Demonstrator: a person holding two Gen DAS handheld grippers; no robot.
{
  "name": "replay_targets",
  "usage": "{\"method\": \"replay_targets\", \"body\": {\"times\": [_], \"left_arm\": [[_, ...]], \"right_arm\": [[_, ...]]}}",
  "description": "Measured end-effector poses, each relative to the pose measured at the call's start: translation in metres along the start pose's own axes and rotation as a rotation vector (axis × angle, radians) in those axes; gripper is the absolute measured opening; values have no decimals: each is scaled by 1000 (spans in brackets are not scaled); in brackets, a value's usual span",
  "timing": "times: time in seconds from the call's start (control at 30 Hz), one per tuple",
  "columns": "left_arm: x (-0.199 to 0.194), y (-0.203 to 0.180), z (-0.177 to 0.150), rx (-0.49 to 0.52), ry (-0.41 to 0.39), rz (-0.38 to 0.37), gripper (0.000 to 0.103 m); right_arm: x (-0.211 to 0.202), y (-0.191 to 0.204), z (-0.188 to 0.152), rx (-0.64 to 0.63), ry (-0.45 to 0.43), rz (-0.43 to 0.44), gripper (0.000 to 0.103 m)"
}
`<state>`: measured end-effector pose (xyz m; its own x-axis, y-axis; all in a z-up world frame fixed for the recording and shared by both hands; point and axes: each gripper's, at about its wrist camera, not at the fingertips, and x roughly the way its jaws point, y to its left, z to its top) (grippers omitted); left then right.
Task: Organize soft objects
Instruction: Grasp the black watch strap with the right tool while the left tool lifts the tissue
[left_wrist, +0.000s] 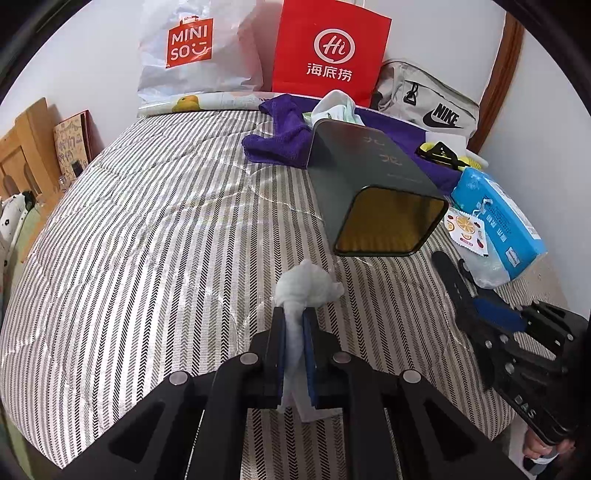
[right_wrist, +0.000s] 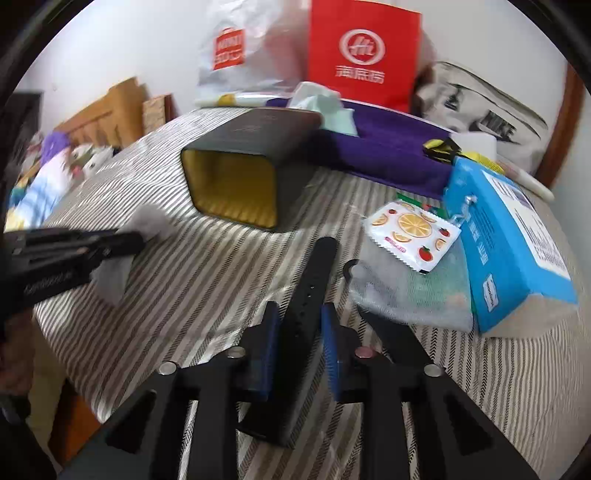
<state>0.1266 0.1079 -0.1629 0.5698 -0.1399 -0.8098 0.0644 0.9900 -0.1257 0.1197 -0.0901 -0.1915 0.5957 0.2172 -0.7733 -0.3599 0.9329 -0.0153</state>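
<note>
My left gripper (left_wrist: 294, 317) is shut on a white crumpled tissue (left_wrist: 306, 282), held above the striped bed cover, short of the tin's mouth. A dark rectangular tin (left_wrist: 369, 184) with a yellow inside lies on its side, open end facing me; it also shows in the right wrist view (right_wrist: 243, 162). My right gripper (right_wrist: 299, 314) has its jaws around a black strap (right_wrist: 306, 295) lying on the bed, pads close to its sides. The left gripper with the tissue (right_wrist: 122, 258) shows at the left of the right wrist view.
A purple towel (left_wrist: 280, 136), a white-green cloth (left_wrist: 336, 107), a blue tissue pack (left_wrist: 498, 221), a fruit-print sachet (right_wrist: 412, 230) and a clear bag (right_wrist: 413, 291) lie on the bed. A Miniso bag (left_wrist: 192, 51), red paper bag (left_wrist: 328, 51) and Nike bag (left_wrist: 428, 99) stand by the wall.
</note>
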Motion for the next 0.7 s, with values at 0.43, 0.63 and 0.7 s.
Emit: {"method": "replay_targets", "body": {"times": [0.43, 0.63, 0.7], "left_arm": [[-2, -12, -3, -10, 10, -5, 11], [2, -20, -2, 11, 1, -17, 21], [4, -25, 2, 16, -4, -17, 27]], "right_arm": [[-32, -41, -32, 65, 48, 68, 17], [-25, -36, -32, 96, 48, 72, 65], [-23, -28, -32, 89, 19, 45, 65]]}}
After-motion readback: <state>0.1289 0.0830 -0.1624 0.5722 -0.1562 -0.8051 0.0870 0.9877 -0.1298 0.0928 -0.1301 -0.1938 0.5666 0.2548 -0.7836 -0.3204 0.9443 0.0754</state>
